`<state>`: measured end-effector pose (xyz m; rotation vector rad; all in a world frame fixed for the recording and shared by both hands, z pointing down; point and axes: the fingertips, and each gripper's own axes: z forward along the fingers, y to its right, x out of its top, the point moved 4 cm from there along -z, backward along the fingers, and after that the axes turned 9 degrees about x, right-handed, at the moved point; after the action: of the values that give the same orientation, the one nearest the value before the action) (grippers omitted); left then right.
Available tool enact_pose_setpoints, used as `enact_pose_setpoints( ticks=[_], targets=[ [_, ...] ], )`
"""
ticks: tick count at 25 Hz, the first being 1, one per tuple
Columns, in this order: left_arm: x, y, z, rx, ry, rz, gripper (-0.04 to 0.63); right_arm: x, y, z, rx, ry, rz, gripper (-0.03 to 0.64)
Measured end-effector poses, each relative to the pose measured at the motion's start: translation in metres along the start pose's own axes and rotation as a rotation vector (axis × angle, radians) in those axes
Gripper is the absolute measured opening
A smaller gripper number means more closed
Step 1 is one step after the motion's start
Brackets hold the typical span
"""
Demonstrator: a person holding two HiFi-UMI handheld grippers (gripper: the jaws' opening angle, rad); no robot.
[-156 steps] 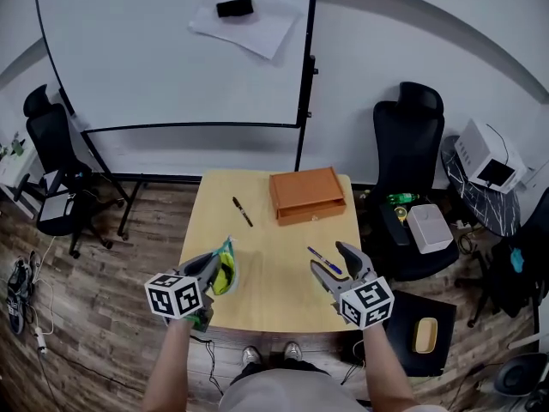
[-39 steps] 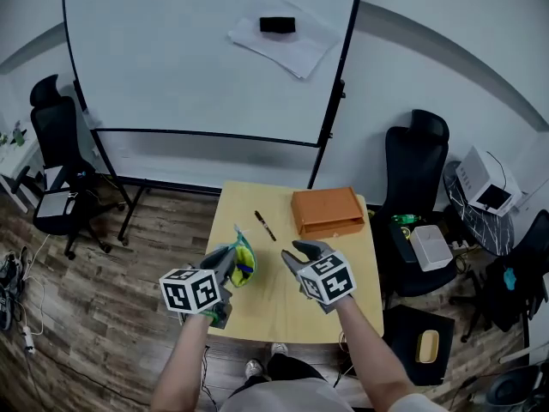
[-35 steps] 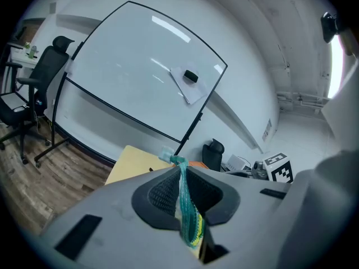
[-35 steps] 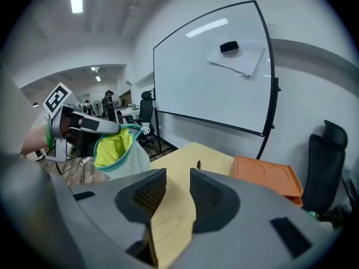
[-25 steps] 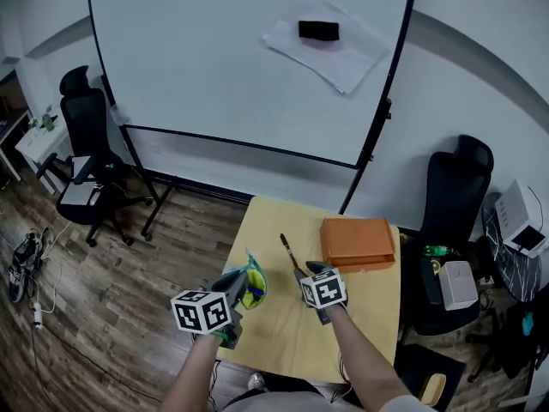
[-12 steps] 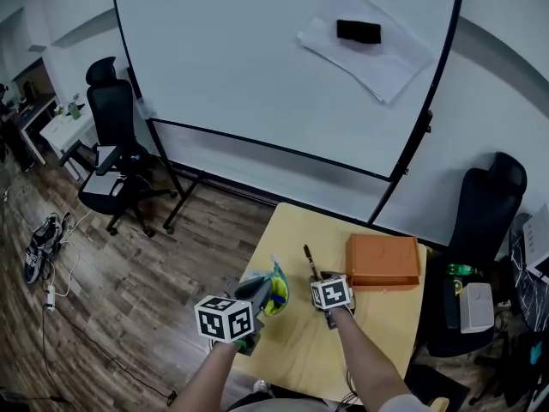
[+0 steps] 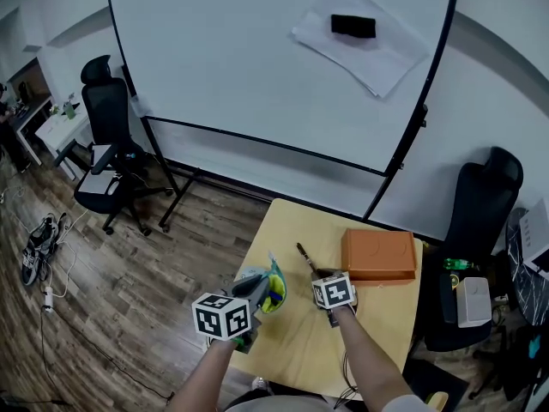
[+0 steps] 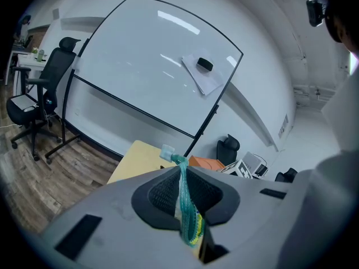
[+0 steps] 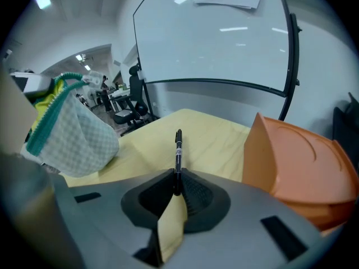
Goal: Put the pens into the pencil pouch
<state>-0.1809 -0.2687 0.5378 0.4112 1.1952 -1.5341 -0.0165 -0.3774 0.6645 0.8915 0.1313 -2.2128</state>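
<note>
My left gripper (image 7: 256, 283) is shut on the teal zip edge of the mesh pencil pouch (image 7: 274, 290) and holds it up over the yellow table (image 7: 283, 350). In the left gripper view the pouch edge (image 8: 182, 192) is pinched between the jaws. To its right, my right gripper (image 7: 319, 277) is shut on the near end of a black pen (image 7: 304, 258). From the right gripper view the pen (image 9: 178, 150) sticks straight out ahead of the jaws over the tabletop, and the pouch (image 9: 73, 129) hangs at the left. Whether the pen touches the table is unclear.
An orange box (image 7: 378, 254) sits at the table's far right, close to the pen; it also shows at the right as the orange box (image 9: 297, 167). Behind the table stands a whiteboard (image 7: 257, 58) on a frame. Black office chairs (image 7: 107, 136) (image 7: 489, 196) flank it on wood floor.
The right gripper moved forward from beside the pouch to the black pen and now grips its end. The blue pen seen on the table earlier is out of sight. The left gripper kept the pouch.
</note>
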Motion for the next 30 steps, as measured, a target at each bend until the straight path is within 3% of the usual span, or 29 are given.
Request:
enact_pose_setpoints(
  ticks=[9, 16, 22, 30],
  targets=[
    [0.0, 0.002, 0.003, -0.018, -0.01, 0.04, 0.037, 0.028, -0.026, -0.099, 0.008, 0.21, -0.112, 0.038],
    [-0.002, 0.011, 0.005, -0.048, -0.01, 0.054, 0.037, 0.021, -0.045, -0.17, -0.016, 0.287, -0.146, 0.038],
    [-0.007, 0.019, 0.004, -0.063, -0.005, 0.068, 0.037, 0.007, -0.076, -0.194, 0.028, 0.265, -0.187, 0.038],
    [-0.013, 0.02, -0.004, -0.06, -0.002, 0.071, 0.037, -0.03, -0.13, -0.181, 0.12, 0.109, -0.244, 0.038]
  ],
)
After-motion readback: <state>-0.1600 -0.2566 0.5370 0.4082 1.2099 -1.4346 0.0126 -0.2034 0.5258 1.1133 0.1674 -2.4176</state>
